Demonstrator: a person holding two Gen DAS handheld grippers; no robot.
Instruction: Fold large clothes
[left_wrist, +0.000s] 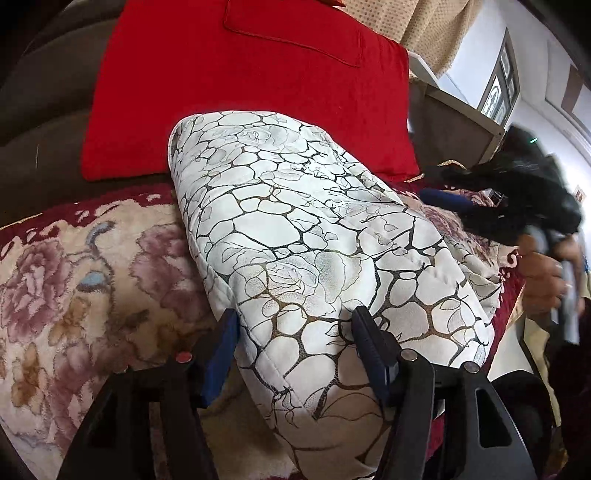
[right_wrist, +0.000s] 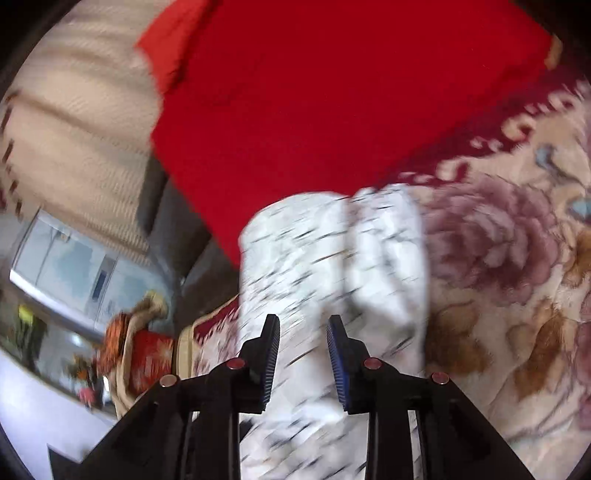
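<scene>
Your left claw (left_wrist: 295, 332) stands wide, its fingers straddling the near end of the folded white crackle-print garment (left_wrist: 314, 229) lying on the floral blanket (left_wrist: 74, 277). Your right claw (right_wrist: 303, 332) is partly open with blurred garment folds between its fingers; the red cushion (right_wrist: 332, 92) lies beyond.

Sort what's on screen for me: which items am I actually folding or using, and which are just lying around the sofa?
Job:
- white crackle-print garment, folded into a bundle
- left gripper, jaws open around its near end
- right gripper, jaws open over it (blurred view)

Lying about:
- red cushion
- floral blanket underneath
- patterned beige curtain
- framed picture
</scene>
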